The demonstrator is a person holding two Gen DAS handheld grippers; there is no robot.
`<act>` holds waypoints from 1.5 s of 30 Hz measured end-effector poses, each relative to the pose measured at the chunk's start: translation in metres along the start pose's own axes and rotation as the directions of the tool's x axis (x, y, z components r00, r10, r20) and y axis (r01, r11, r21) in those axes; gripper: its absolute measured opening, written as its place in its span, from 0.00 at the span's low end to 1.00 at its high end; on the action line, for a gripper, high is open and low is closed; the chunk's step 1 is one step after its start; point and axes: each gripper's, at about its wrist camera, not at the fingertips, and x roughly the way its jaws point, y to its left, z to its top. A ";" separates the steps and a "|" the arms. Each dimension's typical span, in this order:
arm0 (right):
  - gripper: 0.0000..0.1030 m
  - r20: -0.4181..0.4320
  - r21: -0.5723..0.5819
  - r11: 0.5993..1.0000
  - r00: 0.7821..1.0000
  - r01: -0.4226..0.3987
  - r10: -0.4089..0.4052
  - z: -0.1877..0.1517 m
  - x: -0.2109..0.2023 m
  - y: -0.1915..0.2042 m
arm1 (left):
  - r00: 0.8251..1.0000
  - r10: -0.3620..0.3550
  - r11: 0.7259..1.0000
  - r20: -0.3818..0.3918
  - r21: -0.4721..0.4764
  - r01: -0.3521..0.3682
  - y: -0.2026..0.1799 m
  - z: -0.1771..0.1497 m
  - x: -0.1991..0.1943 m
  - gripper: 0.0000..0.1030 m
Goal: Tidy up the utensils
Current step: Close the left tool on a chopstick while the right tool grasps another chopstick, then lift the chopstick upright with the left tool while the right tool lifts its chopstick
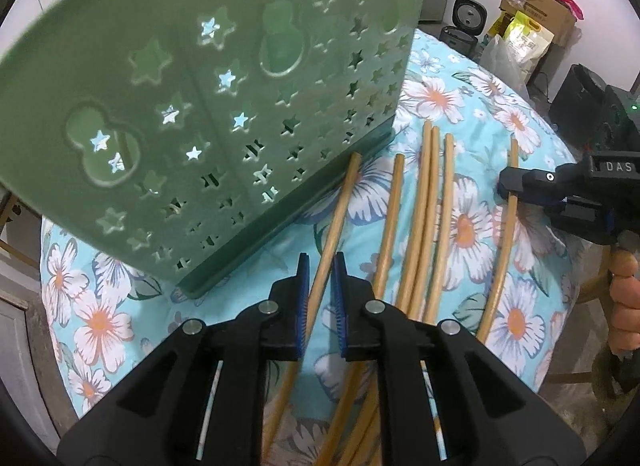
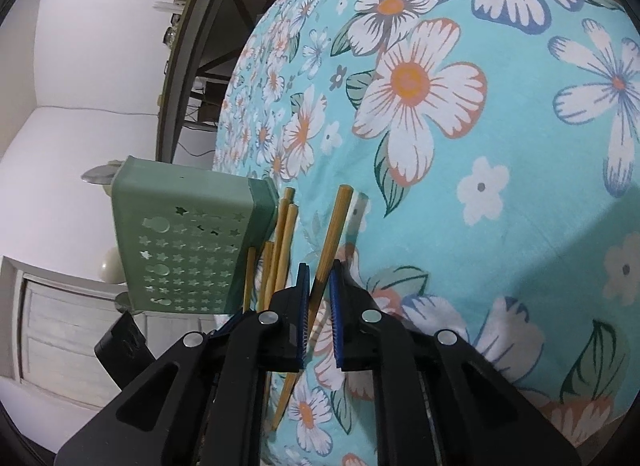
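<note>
Several wooden chopsticks point(image 1: 424, 217) lie side by side on the floral tablecloth point(image 1: 472, 101). A green utensil holder point(image 1: 208, 113) with star cut-outs stands at the left; it also shows in the right wrist view point(image 2: 188, 242). My left gripper point(image 1: 320, 266) straddles the leftmost chopstick point(image 1: 334, 229), its blue pads close on either side with small gaps. My right gripper point(image 2: 318, 270) straddles the rightmost chopstick point(image 2: 330, 242), its pads very near it; it also shows in the left wrist view point(image 1: 516, 185) on that chopstick point(image 1: 506, 242).
A rice cooker point(image 1: 466, 25), bags and a cardboard box point(image 1: 532, 21) stand beyond the table's far edge. A white cabinet point(image 2: 60, 330) and a dark shelf frame point(image 2: 188, 65) lie past the table's edge in the right wrist view.
</note>
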 end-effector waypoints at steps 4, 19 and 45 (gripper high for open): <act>0.09 0.015 -0.021 1.000 1.000 -0.020 0.020 -0.001 -0.010 0.006 | 1.000 0.002 1.000 0.022 0.010 -0.002 -0.001 -0.001 -0.016 0.06; 0.07 0.100 -0.171 0.985 0.994 -0.021 0.039 -0.011 -0.044 0.052 | 0.993 0.005 0.999 0.119 0.031 -0.009 -0.009 -0.009 -0.083 0.05; 0.06 0.242 -0.518 0.854 0.966 0.054 0.086 -0.024 -0.103 0.147 | 0.793 0.008 0.986 0.609 -0.137 0.095 0.046 0.019 -0.261 0.05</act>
